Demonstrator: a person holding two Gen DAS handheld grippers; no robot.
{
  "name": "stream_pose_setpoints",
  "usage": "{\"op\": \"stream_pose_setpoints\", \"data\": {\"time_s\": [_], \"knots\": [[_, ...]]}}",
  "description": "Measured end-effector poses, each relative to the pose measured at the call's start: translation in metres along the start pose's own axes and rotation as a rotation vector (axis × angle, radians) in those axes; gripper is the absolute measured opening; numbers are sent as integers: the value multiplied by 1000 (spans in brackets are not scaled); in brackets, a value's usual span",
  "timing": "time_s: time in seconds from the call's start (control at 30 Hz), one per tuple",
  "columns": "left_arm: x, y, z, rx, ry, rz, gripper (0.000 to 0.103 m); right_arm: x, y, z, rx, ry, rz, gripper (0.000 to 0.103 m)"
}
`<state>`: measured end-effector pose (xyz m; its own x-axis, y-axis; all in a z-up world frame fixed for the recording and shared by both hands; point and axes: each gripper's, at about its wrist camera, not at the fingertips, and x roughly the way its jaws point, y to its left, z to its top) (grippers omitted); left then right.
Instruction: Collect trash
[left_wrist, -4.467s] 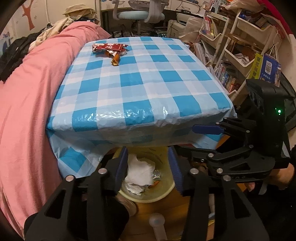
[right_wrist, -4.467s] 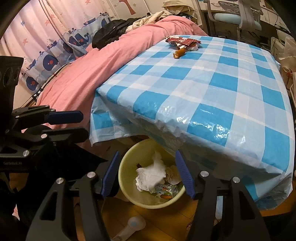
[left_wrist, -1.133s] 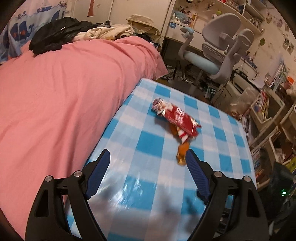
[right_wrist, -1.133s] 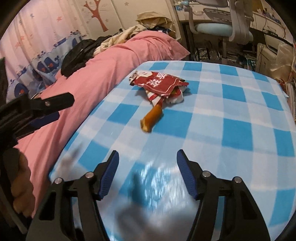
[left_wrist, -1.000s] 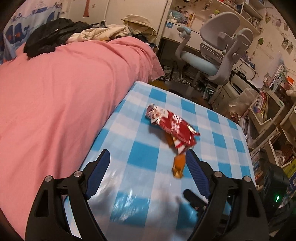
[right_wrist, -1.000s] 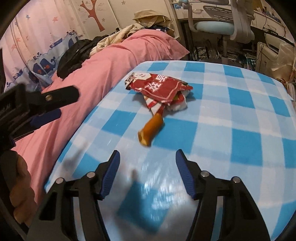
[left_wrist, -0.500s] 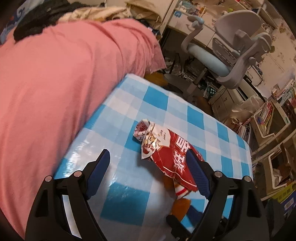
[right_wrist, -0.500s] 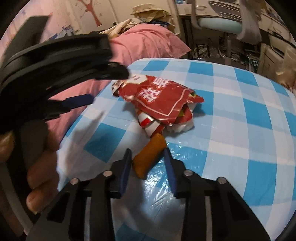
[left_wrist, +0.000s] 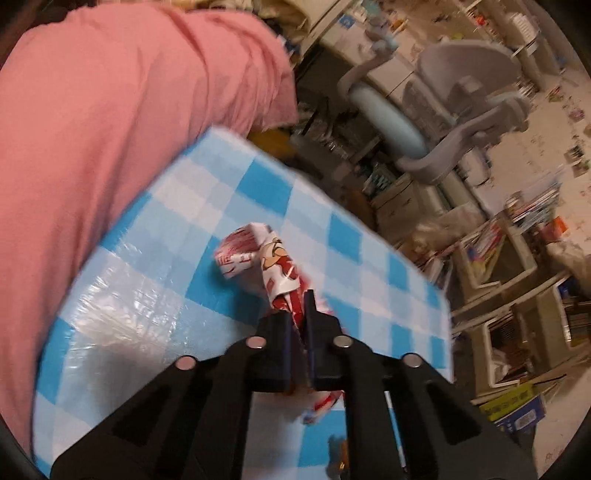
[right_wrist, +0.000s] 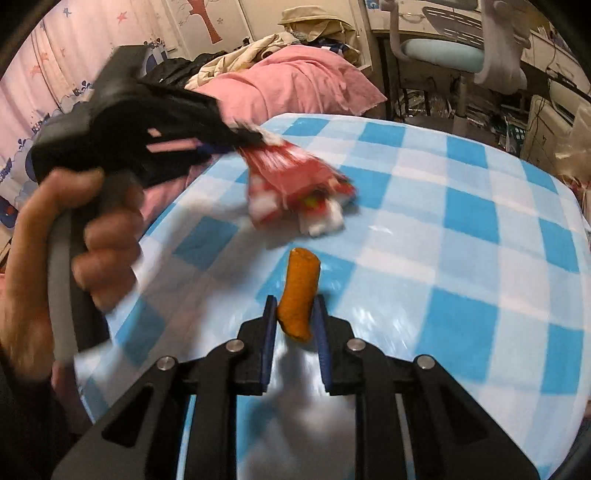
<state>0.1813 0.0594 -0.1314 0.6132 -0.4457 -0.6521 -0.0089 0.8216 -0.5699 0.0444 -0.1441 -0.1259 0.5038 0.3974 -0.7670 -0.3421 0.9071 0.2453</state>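
A red and white snack wrapper (left_wrist: 275, 264) lies crumpled on the blue checked tablecloth (left_wrist: 129, 314), and my left gripper (left_wrist: 300, 299) is shut on its near end. In the right wrist view the same left gripper (right_wrist: 255, 138) pinches the wrapper (right_wrist: 295, 177) from the left, with a hand (right_wrist: 92, 229) around its handle. An orange snack piece (right_wrist: 300, 288) stands between the blue pads of my right gripper (right_wrist: 295, 308), whose jaws are closing and press on its lower end above the tablecloth (right_wrist: 461, 240).
A pink bedcover (left_wrist: 110, 110) borders the table's left side. A grey office chair (left_wrist: 461, 96) stands beyond the far edge. Shelves crammed with books (left_wrist: 517, 295) line the right. Clothes (right_wrist: 258, 48) are piled on the bed.
My left gripper came down onto the wrapper and shut on it, bunching it up. My right gripper closed around the orange piece, which now points up out of the jaws.
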Motion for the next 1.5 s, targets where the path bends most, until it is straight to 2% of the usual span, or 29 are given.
{"op": "stream_pose_setpoints", "data": {"time_s": [0.17,0.27,0.43,0.57,0.67,0.73,0.77,0.83,0.9,1.0,1.1,1.17,1.27,1.3,1.33,1.37,1.4,1.5], "knots": [[-72,-2,-4,-11,-94,-77,6,-23,-13,-22,80,9,47,21],[-100,6,-18,-21,-92,-77,6,-29,-16,-31,94,13,35,21],[-124,25,-56,-36,-17,-40,6,-38,-10,-38,100,8,43,21],[-129,32,-85,4,58,19,7,-44,-4,-53,100,14,48,21],[-122,39,-104,12,124,113,7,-47,-6,-66,104,27,40,21],[-122,45,-108,1,148,129,7,-46,-7,-69,107,33,33,21],[-123,48,-110,-11,150,144,10,-46,-8,-71,108,37,31,21],[-127,54,-114,-41,152,157,23,-45,-8,-74,100,40,22,21],[-135,61,-118,-85,134,174,41,-42,-7,-75,93,46,19,21],[-139,66,-117,-118,90,197,58,-39,-7,-75,90,46,23,22],[-132,73,-111,-177,61,193,66,-38,-6,-74,83,42,24,22],[-120,74,-107,-204,51,182,67,-37,-5,-74,71,38,20,22],[-101,74,-103,-207,40,211,67,-38,-3,-76,53,32,11,22],[-98,73,-102,-197,34,208,64,-38,-2,-77,46,30,9,22],[-93,69,-101,-171,31,203,57,-38,-1,-77,42,29,7,22],[-87,66,-100,-143,48,193,31,-39,-1,-77,38,29,7,22],[-84,64,-100,-126,63,184,16,-39,-1,-77,35,29,10,21],[-90,52,-101,-73,37,150,9,-42,2,-77,34,19,34,21]]}}
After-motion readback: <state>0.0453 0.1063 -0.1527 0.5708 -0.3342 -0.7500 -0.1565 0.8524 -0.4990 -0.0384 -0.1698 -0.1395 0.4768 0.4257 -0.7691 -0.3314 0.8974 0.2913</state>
